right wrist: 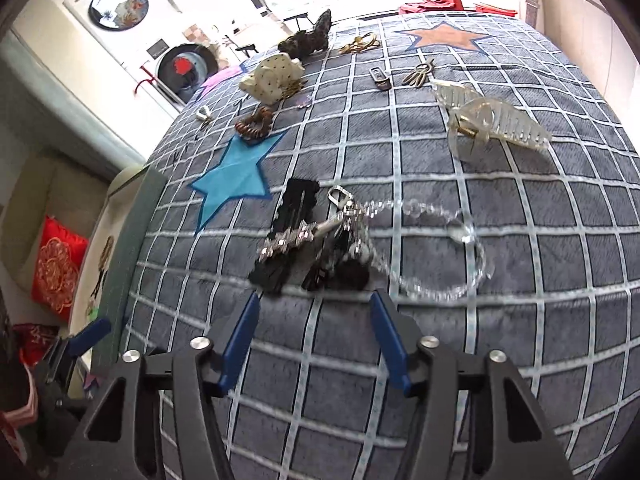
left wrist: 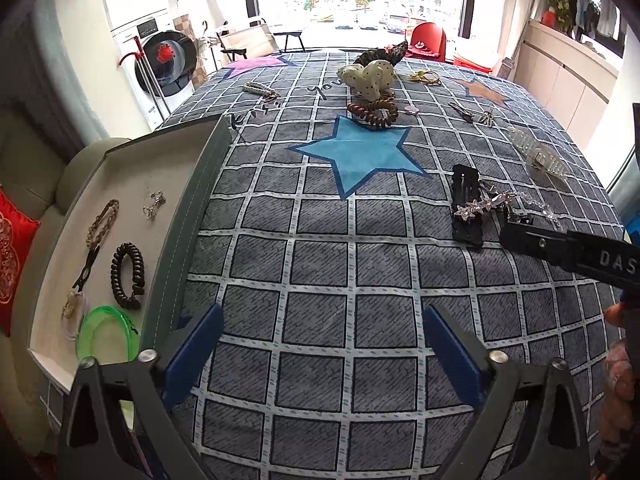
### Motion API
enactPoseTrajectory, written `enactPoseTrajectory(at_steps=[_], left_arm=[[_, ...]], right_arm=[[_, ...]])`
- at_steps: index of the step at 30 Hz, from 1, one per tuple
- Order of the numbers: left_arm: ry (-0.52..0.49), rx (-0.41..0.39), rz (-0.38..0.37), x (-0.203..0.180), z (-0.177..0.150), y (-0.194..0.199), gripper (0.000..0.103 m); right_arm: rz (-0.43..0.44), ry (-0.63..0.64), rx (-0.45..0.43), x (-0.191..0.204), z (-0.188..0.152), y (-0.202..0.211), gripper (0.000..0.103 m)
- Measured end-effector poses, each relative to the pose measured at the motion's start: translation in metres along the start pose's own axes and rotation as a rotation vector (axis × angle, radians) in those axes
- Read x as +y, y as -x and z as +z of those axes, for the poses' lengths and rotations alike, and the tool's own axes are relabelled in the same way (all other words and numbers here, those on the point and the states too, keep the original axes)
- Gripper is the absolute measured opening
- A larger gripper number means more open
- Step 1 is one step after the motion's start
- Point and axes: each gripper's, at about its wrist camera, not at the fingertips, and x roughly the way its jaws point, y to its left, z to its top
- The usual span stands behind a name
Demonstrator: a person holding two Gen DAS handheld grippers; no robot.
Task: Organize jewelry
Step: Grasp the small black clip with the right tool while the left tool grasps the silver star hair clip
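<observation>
My right gripper (right wrist: 316,334) hovers open, jaws about half apart, with nothing between its blue pads. Just ahead of it lies a pile: a black card (right wrist: 298,204), a silver star clip (right wrist: 288,240), a dark clip and a clear bead chain (right wrist: 418,205). In the left wrist view that pile (left wrist: 466,208) lies right of centre, with the right gripper's finger (left wrist: 520,236) beside it. My left gripper (left wrist: 324,340) is wide open over bare checked cloth. To its left, a white tray (left wrist: 120,168) holds a black coil tie (left wrist: 128,276), a green bangle (left wrist: 106,332), a braided loop and small silver pieces.
Further back on the star-patterned cloth lie a clear claw clip (right wrist: 496,124), a brown coil tie (left wrist: 372,112), a cream dotted scrunchie (left wrist: 370,76), a dark scrunchie, gold ties and several small clips. The tray's grey-green wall (left wrist: 192,216) stands upright along the cloth's left edge.
</observation>
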Motion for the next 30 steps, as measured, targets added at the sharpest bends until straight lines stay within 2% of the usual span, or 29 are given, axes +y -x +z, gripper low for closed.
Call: enactPoseTrajectory(at_steps=[5,6,8,10,12,14,17,19,20,21,22,30], left_arm=[[-0.018,-0.006,-0.014,-0.006,0.007,-0.004,0.097],[-0.027,-0.01,-0.018,-0.009,0.008,-0.005,0.097],[-0.05,-0.017,-0.026,-0.015,0.012,-0.005,0.085],[-0.068,-0.013,-0.036,-0.02,0.016,-0.008,0.084],[-0.083,-0.015,-0.046,-0.026,0.019,-0.009,0.084],[-0.109,-0.021,-0.065,-0.035,0.024,-0.011,0.084],[-0.154,-0.028,-0.091,-0.049,0.03,-0.013,0.074],[-0.18,-0.025,-0.111,-0.06,0.035,-0.017,0.074],[-0.189,-0.026,-0.118,-0.064,0.037,-0.019,0.071],[-0.199,-0.024,-0.131,-0.069,0.041,-0.021,0.063],[-0.208,-0.017,-0.145,-0.074,0.044,-0.023,0.062],[-0.297,0.001,-0.201,-0.112,0.061,-0.038,0.062]], right_arm=[[-0.06,0.036,-0.023,0.005,0.008,-0.006,0.045],[-0.082,0.052,-0.028,0.007,0.008,-0.007,0.038],[-0.088,0.066,-0.037,0.007,0.009,-0.007,0.035],[-0.098,0.076,-0.051,0.006,0.009,-0.005,0.034],[-0.114,0.088,-0.059,0.004,0.008,-0.001,0.023],[-0.106,0.084,-0.056,-0.001,0.007,0.001,0.023],[-0.098,0.068,-0.061,-0.01,0.003,0.007,0.023],[-0.093,0.054,-0.063,-0.016,0.0,0.011,0.023],[-0.091,0.051,-0.063,-0.019,-0.002,0.013,0.023],[-0.088,0.046,-0.062,-0.022,-0.004,0.017,0.023],[-0.086,0.044,-0.063,-0.024,-0.006,0.018,0.023],[-0.052,0.021,-0.079,-0.037,-0.02,0.038,0.023]])
